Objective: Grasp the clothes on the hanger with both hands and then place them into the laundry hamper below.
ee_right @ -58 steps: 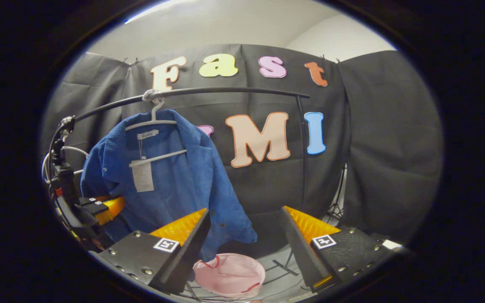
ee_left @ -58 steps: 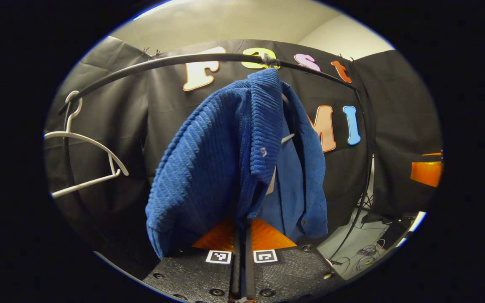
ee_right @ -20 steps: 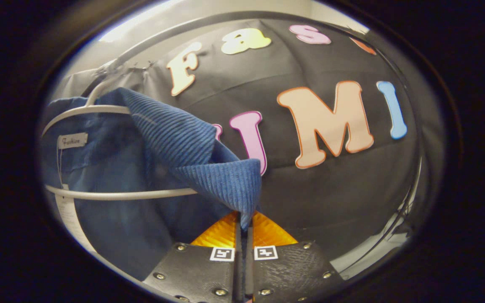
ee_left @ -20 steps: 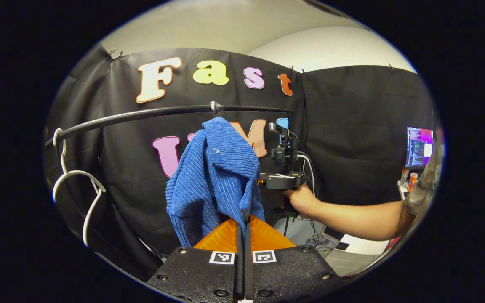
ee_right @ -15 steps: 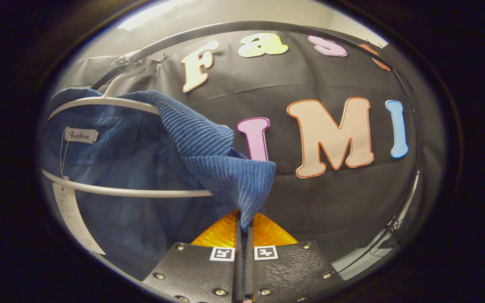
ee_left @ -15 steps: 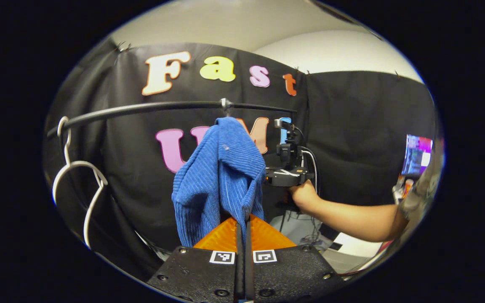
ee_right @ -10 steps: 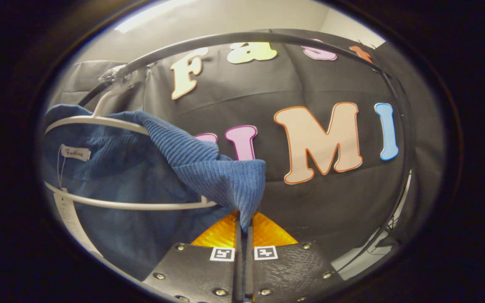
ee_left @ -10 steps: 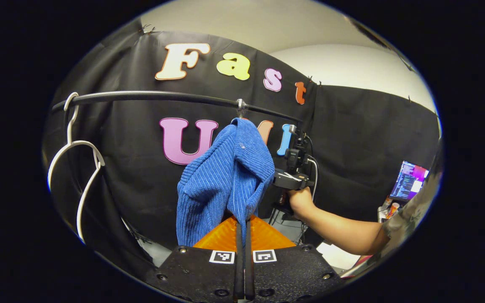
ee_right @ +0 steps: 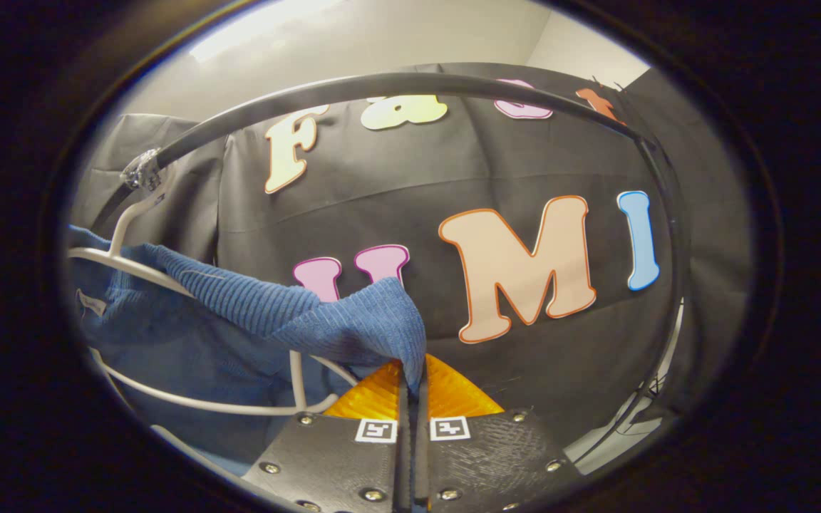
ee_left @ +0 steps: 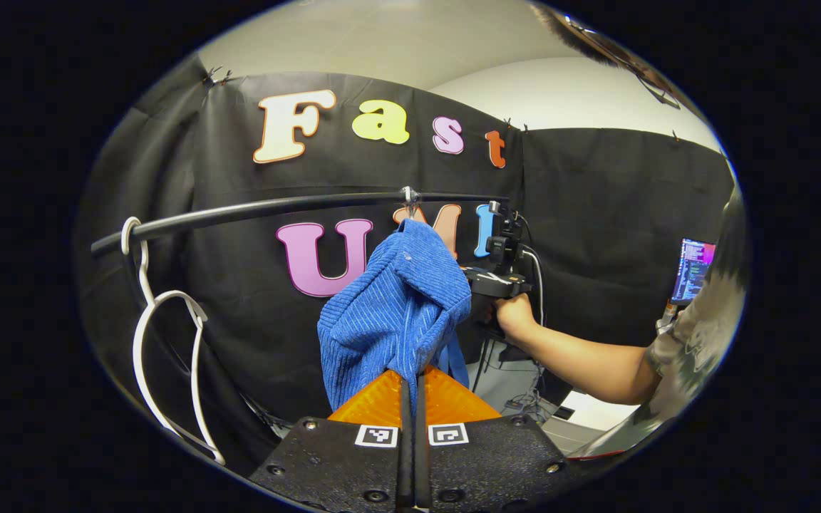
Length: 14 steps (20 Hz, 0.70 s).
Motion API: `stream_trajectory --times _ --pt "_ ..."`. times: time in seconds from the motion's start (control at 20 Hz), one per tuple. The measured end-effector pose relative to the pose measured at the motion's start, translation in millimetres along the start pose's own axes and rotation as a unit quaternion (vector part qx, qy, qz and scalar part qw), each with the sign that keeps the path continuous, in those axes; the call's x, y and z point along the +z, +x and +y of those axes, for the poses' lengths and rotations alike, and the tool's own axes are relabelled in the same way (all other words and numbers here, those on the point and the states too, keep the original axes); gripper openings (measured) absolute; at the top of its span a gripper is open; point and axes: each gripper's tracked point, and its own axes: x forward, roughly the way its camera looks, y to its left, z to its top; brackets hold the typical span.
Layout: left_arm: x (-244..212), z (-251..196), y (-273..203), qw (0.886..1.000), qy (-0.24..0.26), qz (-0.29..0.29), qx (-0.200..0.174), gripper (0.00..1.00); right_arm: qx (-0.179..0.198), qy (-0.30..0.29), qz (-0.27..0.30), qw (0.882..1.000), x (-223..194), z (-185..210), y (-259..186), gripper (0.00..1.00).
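Both grabs look done: my left tool (ee_left: 410,377) is clamped on the blue shirt (ee_left: 393,313), and my right tool (ee_right: 410,377) is pinched on another fold of it. The shirt is still draped on its white hanger (ee_right: 189,402), which hooks the black rail (ee_left: 261,208) near that rail's far end. What's left: slip the cloth off the hanger arm, then lower it into the hamper, which I can't spot. The hanger arm sits just beside my right tool, so it may snag. An empty hanger (ee_left: 168,356) hangs at the rail's opposite end, well apart. There's open room beneath the rail.
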Motion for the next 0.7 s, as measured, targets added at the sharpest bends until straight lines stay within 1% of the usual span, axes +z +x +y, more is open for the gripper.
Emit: stream_trajectory --times 0.05,0.1,0.15,0.2,0.25,0.3,0.35,0.4,0.45,0.5,0.55,0.6,0.65,0.7 --pt "-4.7 -1.1 2.7 1.0 -0.006 0.015 -0.002 0.03 -0.001 0.001 -0.003 1.0 2.6 -0.7 2.8 0.03" --pt "-5.4 -3.8 6.6 1.0 -0.01 0.017 -0.001 0.02 0.002 0.004 -0.004 1.0 2.8 -1.1 4.3 0.0" --pt "-4.7 -11.1 10.3 1.0 -0.015 0.014 -0.005 0.02 0.004 0.006 -0.003 1.0 2.4 -1.6 6.3 0.0" --pt "-4.8 -26.3 12.6 0.999 -0.02 0.017 -0.025 0.03 0.006 0.004 -0.001 1.0 2.1 -2.8 7.5 0.0" --pt "-4.6 -49.8 13.2 0.998 -0.023 0.014 -0.064 0.04 0.007 -0.001 0.0 1.0 0.8 -4.1 8.9 0.0" --pt "-3.5 -67.3 14.9 0.996 -0.023 0.006 -0.091 0.06 0.008 -0.003 0.002 1.0 -0.6 -6.1 10.0 0.0" --pt "1.8 -79.1 17.2 0.994 -0.024 -0.013 -0.102 0.06 0.009 -0.003 0.002 1.0 0.4 -7.1 10.8 0.0" --pt "10.2 -75.9 29.5 0.995 -0.023 -0.027 -0.092 0.22 0.011 0.0 0.001 1.0 2.2 -7.1 10.8 0.0" --pt "7.2 -69.3 45.4 0.996 -0.028 -0.027 -0.075 0.22 0.011 0.002 -0.003 1.0 5.6 -7.8 11.6 0.0" --pt "-5.0 -69.4 58.8 0.997 -0.031 -0.007 -0.065 0.28 0.012 0.003 -0.006 1.0 8.9 -10.6 10.6 0.03" --pt "-15.7 -68.4 66.9 0.998 -0.039 0.008 -0.053 0.27 0.012 0.005 -0.006 1.0 10.2 -14.0 11.0 0.03" --pt "-27.3 -72.5 73.9 0.997 -0.051 0.015 -0.049 0.25 0.015 0.007 -0.005 1.0 11.5 -15.2 12.2 0.0" --pt "-37.4 -71.2 80.2 0.997 -0.061 0.023 -0.036 0.35 0.02 0.004 -0.003 1.0 10.9 -15.2 13.2 0.0" --pt "-46.9 -70.8 87.8 0.997 -0.072 0.036 -0.015 0.5 0.024 -0.003 0.001 1.0 9.3 -16.1 14.7 0.0"
